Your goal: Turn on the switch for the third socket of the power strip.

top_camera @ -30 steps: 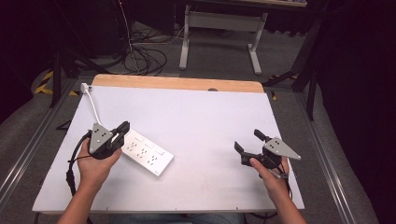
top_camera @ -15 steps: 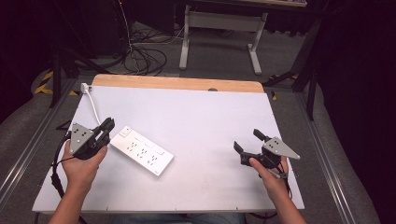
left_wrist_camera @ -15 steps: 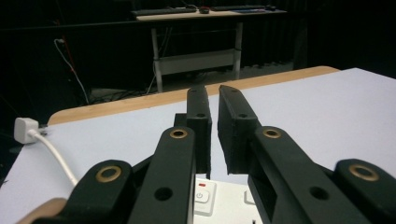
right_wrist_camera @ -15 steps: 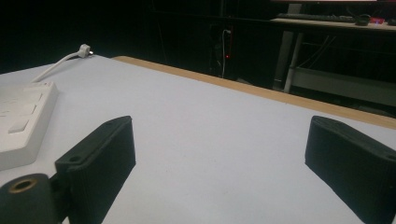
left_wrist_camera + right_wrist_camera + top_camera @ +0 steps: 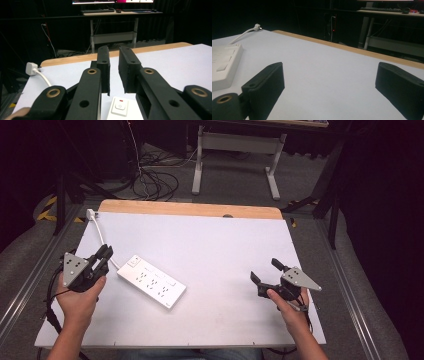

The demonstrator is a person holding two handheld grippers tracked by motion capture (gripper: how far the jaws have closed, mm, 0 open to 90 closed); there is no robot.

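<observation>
A white power strip (image 5: 151, 281) lies slantwise on the white table (image 5: 225, 245), left of the middle; its white cable (image 5: 100, 232) runs to a plug (image 5: 90, 213) at the far left corner. My left gripper (image 5: 102, 257) sits just left of the strip's switch end (image 5: 120, 106), apart from it. Its jaws stand nearly together with a narrow slit and nothing between them (image 5: 114, 70). At the table's right side my right gripper (image 5: 265, 270) is wide open and empty (image 5: 329, 77), with the strip (image 5: 223, 66) far off to its left.
A wooden strip (image 5: 190, 210) edges the table's far side. Beyond it stand a grey desk frame (image 5: 235, 150) and loose cables on the floor (image 5: 155, 180). Metal rails run along both table sides.
My left gripper has drawn leftward off the power strip's near end toward the table's left edge. The strip and the right gripper have stayed put.
</observation>
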